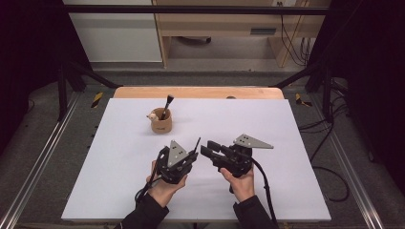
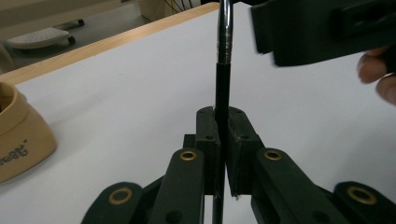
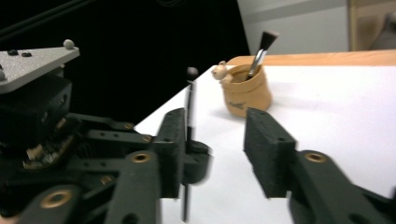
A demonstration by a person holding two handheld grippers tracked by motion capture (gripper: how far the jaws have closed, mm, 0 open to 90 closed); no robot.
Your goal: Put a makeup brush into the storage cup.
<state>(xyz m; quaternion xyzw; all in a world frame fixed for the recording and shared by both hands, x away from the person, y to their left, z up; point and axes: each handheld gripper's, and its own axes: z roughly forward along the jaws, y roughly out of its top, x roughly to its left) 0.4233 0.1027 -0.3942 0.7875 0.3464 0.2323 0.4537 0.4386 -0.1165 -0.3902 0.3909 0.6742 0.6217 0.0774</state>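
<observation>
My left gripper (image 1: 192, 154) is shut on a thin black brush (image 2: 222, 84) with a silver ferrule, which stands up from between its jaws (image 2: 223, 122). In the high view the brush (image 1: 197, 143) pokes up and to the right from that gripper. My right gripper (image 1: 206, 149) points left at it, close by. Its jaws (image 3: 219, 135) are open, with the brush (image 3: 189, 107) just beside the left pad and not pressed. A tan cup (image 1: 161, 124) farther back holds a second brush (image 1: 167, 104).
A white mat (image 1: 267, 124) covers the table, with a wooden edge (image 1: 200, 92) at the far side. The cup (image 3: 245, 91) stands beyond the right gripper's jaws, and the same cup (image 2: 18, 140) shows at left in the left gripper view. Cables lie on the floor to the right.
</observation>
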